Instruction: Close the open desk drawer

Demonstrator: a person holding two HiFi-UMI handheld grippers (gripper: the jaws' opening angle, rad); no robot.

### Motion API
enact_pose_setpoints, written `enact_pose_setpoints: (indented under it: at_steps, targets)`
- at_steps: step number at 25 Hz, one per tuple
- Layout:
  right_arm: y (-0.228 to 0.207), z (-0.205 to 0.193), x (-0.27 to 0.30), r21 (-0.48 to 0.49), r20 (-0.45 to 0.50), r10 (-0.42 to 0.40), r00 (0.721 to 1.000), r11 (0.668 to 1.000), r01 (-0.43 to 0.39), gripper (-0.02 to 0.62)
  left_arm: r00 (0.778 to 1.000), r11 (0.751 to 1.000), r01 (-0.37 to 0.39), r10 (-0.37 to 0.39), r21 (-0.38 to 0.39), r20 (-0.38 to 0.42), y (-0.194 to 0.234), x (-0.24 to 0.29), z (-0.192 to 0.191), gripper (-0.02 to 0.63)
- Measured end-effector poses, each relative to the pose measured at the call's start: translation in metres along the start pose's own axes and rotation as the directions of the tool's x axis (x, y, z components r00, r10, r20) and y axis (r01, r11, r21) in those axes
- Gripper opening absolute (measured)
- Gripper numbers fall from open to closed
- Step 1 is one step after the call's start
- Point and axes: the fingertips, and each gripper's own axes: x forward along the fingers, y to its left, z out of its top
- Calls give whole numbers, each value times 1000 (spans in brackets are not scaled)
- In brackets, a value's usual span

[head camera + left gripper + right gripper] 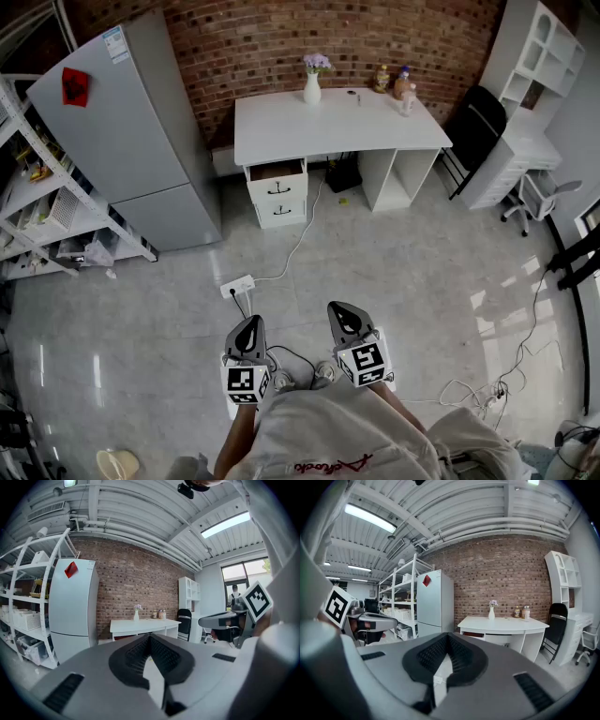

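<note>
Under the white desk (pixel 337 127) | top drawer (pixel 278 181) pulled out, contents unseen | left gripper (pixel 251 322), right gripper (pixel 343 311) closed, empty

You find no legible text: the label (pixel 116 44) and red sticker (pixel 76 86) on the fridge (pixel 131 150) are too small to read, and the red script (pixel 328 465) on your shirt (pixel 328 427) is blurred.
</note>
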Motion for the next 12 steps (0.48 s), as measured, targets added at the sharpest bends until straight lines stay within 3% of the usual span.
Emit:
enact_pose_setpoints:
  at_steps: [12]
  targets:
    - [-23,-4,-7,30,18,17,1000,999,-18,17,1000,1000,-3,3,7,-11,-21,15,0,12]
